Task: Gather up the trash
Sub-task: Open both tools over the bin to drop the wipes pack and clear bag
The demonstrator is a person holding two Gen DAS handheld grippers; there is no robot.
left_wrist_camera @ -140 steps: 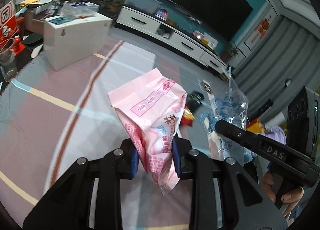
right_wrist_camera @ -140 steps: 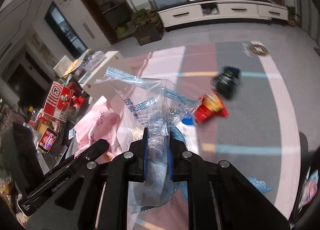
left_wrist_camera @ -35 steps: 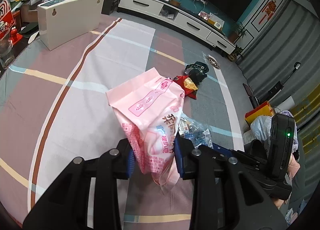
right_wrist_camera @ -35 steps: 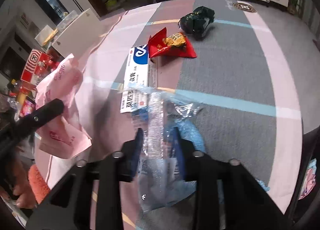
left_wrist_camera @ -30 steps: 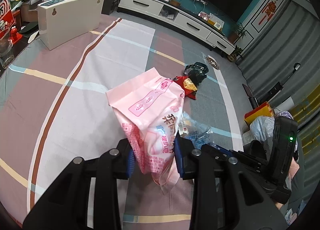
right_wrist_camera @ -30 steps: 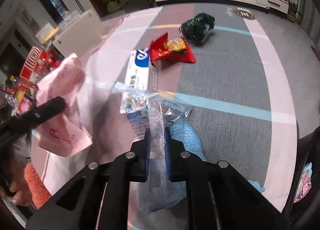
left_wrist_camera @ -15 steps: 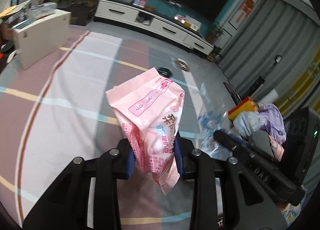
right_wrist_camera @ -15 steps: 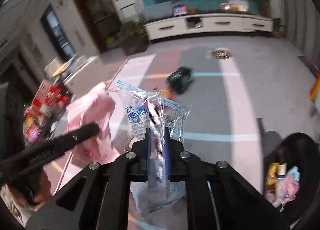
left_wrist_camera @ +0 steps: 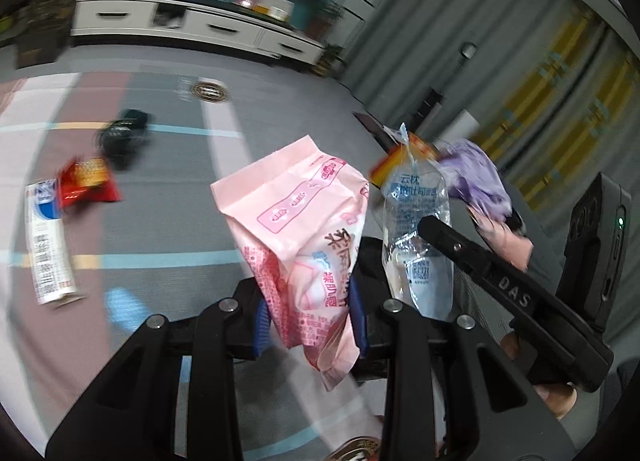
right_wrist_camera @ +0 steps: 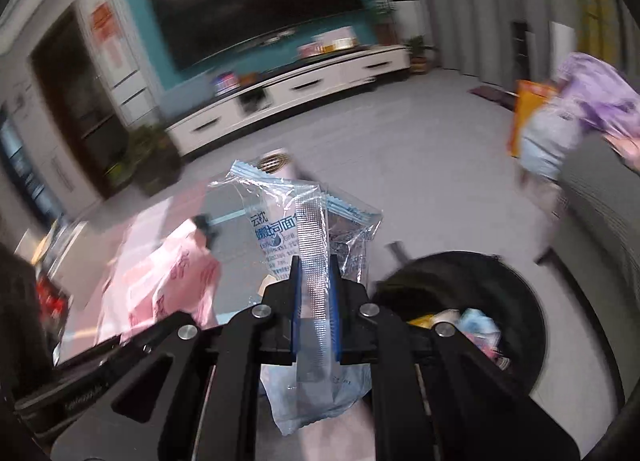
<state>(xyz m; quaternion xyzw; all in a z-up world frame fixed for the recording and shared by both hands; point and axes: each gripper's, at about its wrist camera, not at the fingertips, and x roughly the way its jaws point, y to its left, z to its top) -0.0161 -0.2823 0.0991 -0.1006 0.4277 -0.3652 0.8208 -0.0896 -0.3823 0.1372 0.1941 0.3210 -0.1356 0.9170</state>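
Note:
My left gripper [left_wrist_camera: 310, 321] is shut on a pink plastic wrapper [left_wrist_camera: 304, 229] and holds it in the air. My right gripper [right_wrist_camera: 316, 313] is shut on a clear blue-printed wrapper [right_wrist_camera: 308, 229], also held up. That clear wrapper [left_wrist_camera: 416, 229] and the right gripper show to the right in the left wrist view. The pink wrapper [right_wrist_camera: 168, 285] shows at the left of the right wrist view. A round black trash bin [right_wrist_camera: 516, 301] holding several pieces of trash stands just right of my right gripper.
On the striped carpet lie a red snack wrapper [left_wrist_camera: 86, 185], a dark green wrapper [left_wrist_camera: 122, 137] and a white-blue box [left_wrist_camera: 46, 249]. Purple cloth [right_wrist_camera: 592, 101] and an orange box [right_wrist_camera: 528, 117] sit on grey furniture at the right. A TV cabinet [right_wrist_camera: 304, 89] runs along the far wall.
Both grippers have swung to the right with their wrappers. The black trash bin has come close under the right gripper. The floor trash has slid to the left of the left view.

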